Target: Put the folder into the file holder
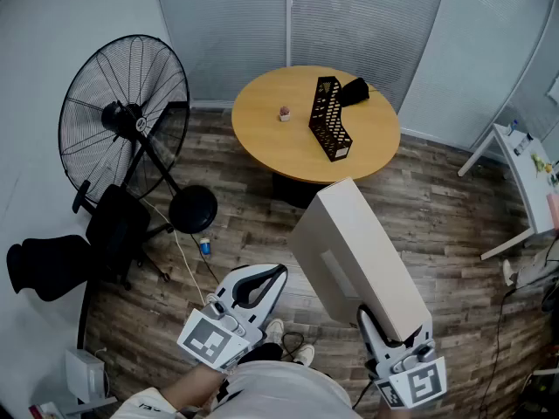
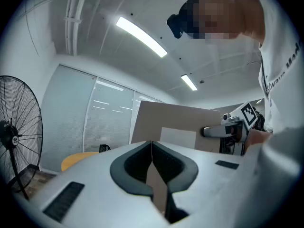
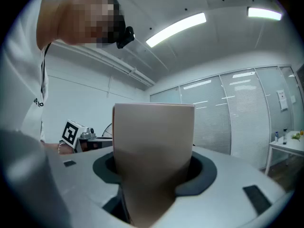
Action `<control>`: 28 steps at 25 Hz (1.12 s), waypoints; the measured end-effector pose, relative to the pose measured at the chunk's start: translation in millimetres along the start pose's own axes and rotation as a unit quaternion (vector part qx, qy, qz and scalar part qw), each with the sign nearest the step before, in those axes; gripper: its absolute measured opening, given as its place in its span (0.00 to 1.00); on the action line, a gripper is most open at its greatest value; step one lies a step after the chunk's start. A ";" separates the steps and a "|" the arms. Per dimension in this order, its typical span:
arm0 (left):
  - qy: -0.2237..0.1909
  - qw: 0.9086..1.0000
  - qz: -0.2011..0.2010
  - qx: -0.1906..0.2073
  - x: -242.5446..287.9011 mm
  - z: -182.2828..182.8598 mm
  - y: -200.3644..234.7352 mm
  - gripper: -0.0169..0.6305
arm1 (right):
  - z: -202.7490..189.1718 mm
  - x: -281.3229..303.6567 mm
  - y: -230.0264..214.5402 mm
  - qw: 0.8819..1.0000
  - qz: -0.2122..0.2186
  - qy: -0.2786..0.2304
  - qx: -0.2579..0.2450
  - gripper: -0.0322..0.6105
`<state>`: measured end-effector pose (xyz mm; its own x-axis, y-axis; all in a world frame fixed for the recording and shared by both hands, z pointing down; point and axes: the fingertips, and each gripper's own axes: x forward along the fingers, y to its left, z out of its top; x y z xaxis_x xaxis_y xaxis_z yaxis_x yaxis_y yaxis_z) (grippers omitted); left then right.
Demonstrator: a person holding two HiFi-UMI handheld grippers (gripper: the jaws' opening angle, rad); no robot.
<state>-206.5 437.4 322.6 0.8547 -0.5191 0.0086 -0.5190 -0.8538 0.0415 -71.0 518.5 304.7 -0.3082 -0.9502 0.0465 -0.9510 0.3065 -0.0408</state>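
Folder (image 1: pixel 358 260) isn't in the file holder (image 1: pixel 329 119) yet. It's a thick beige box-type one, up in the air over the wood floor (image 1: pixel 437 208). The right gripper (image 1: pixel 376 326) has it, jaws spread wide and clamped on its near end, so it sticks out roughly level toward the round table (image 1: pixel 262 120). The file holder, black mesh, stands on that table, well apart from the folder. There's a small object (image 1: pixel 284 113) beside it and something black (image 1: pixel 355 91) at its far end. The left gripper (image 1: pixel 262 279) hangs just left of the folder, jaws pressed together on nothing. A big floor fan (image 1: pixel 122 116) stands off to the left.
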 end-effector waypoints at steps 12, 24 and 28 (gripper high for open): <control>-0.011 1.000 -0.013 -0.004 -3.0 2.8 52.1 0.07 | 2.3 55.9 17.4 1.000 0.000 0.004 -0.006 0.50; -0.003 1.000 -0.029 0.000 -23.6 -4.7 101.0 0.07 | 4.0 99.2 44.5 1.000 -0.012 -0.002 0.003 0.50; -0.012 0.999 -0.033 -0.008 -23.2 -1.7 104.7 0.07 | 0.8 104.7 43.5 1.000 -0.018 0.002 0.003 0.50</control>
<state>-280.7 360.1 328.5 0.8859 -0.4635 -0.0186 -0.4619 -0.8851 0.0578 -144.7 432.2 307.0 -0.2738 -0.9604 0.0511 -0.9613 0.2716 -0.0456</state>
